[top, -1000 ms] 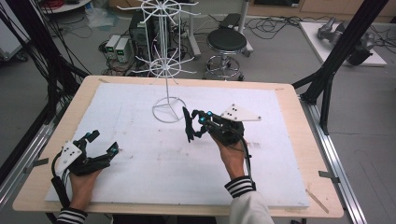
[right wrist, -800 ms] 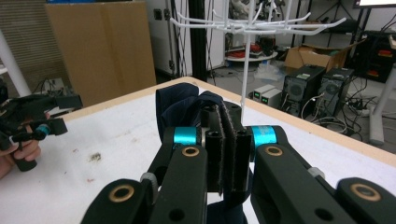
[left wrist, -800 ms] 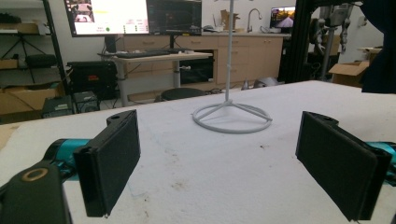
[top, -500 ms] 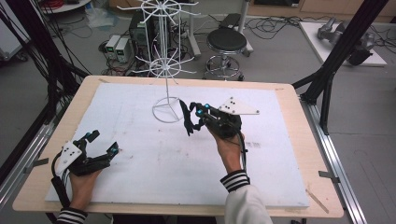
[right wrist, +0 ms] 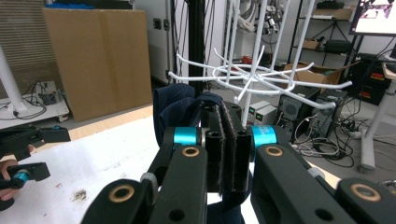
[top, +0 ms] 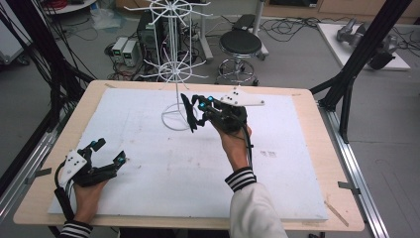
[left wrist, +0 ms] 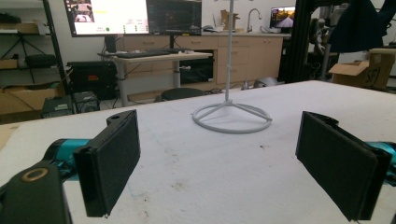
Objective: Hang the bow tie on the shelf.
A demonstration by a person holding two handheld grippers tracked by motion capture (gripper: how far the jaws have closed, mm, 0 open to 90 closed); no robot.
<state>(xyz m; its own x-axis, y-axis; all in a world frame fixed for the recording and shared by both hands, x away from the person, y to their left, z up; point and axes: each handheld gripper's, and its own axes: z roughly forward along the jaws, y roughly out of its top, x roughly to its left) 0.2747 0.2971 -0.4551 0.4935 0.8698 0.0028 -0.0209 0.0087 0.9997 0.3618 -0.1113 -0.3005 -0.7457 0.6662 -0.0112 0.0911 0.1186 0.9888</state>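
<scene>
The right gripper [top: 190,111], clamped on a dark cloth [right wrist: 175,105], is carrying it toward the white rack [top: 174,74] for hooking onto a prong, while the left gripper [top: 110,152] is resting wide open and empty on the counter [top: 307,99].

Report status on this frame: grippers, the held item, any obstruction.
Right gripper shut on dark blue cloth, raised near the white wire rack. Left gripper open, empty, low over the table. Rack arms close ahead; nothing else between.

Left claw [left wrist: 233,163] wide open, nothing btwn jaws; white stand base [left wrist: 232,117] ahead on white tabletop [left wrist: 196,172].
</scene>
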